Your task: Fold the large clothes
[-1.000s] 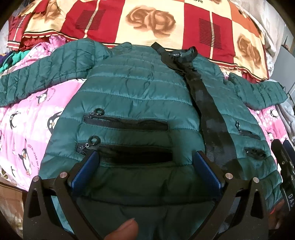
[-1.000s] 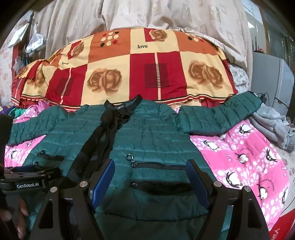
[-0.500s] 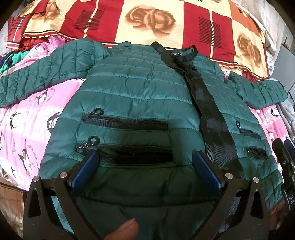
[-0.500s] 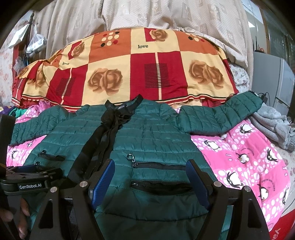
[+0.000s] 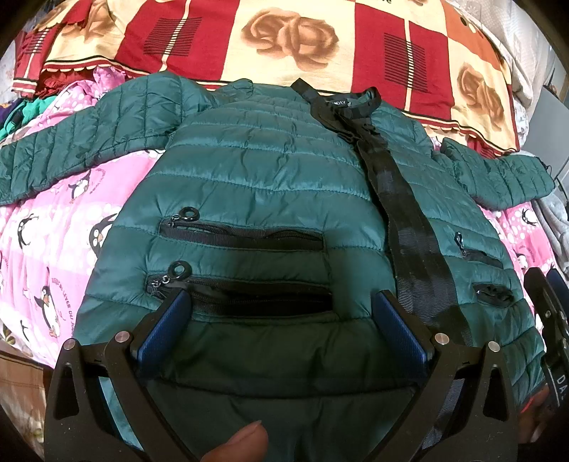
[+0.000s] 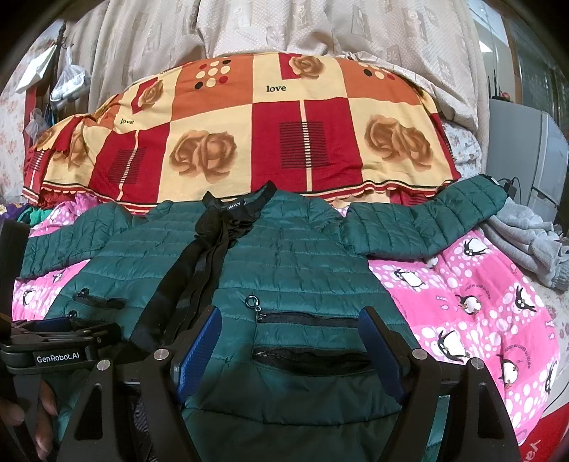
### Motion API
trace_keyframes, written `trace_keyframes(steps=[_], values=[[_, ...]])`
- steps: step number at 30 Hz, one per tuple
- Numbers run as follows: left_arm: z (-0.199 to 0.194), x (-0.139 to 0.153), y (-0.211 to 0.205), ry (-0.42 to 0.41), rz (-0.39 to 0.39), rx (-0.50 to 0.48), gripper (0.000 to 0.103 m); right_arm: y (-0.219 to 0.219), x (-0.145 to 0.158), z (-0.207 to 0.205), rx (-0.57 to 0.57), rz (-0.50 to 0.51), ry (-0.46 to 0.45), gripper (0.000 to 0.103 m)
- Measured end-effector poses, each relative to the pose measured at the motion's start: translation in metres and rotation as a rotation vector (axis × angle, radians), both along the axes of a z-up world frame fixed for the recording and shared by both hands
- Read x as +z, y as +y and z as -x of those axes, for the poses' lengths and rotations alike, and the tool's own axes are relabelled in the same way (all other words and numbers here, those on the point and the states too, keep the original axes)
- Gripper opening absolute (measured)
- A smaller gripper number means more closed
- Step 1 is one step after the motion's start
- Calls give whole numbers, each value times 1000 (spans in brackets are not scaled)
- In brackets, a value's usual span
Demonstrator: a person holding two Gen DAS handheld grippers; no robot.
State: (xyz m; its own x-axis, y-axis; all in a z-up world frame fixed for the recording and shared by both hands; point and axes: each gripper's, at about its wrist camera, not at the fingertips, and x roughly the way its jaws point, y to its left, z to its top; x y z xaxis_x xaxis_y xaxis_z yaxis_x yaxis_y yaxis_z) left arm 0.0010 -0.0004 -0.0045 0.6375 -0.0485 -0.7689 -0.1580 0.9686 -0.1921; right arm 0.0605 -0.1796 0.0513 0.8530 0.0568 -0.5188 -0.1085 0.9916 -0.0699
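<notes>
green puffer jacket [image 5: 270,177] lies flat, front up, sleeves spread, on the penguin bedsheet [image 6: 473,302]. fold prob not begun; both tongs, left tongs [image 5: 281,327] & right tongs [image 6: 290,350], gape wide over the hem, holding nothing. next: lower, pinch hem. right view alone shows curtain [image 6: 320,28], grey garment [image 6: 526,241]; left view shows pocket zips closer.

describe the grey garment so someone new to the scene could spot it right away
Start at the green puffer jacket spread flat on the pink penguin blanket. Follow its outstretched sleeve in the right wrist view to the cuff; the grey garment lies crumpled just past it at the bed's edge. It is the only plain grey, unquilted, bunched-up piece there.
</notes>
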Motion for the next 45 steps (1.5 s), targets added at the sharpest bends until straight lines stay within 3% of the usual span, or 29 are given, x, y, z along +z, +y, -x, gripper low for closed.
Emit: trace_keyframes(steps=[45], values=[[0,2,1,-42,16,0,103,1,0,3,-6,4,0,77]])
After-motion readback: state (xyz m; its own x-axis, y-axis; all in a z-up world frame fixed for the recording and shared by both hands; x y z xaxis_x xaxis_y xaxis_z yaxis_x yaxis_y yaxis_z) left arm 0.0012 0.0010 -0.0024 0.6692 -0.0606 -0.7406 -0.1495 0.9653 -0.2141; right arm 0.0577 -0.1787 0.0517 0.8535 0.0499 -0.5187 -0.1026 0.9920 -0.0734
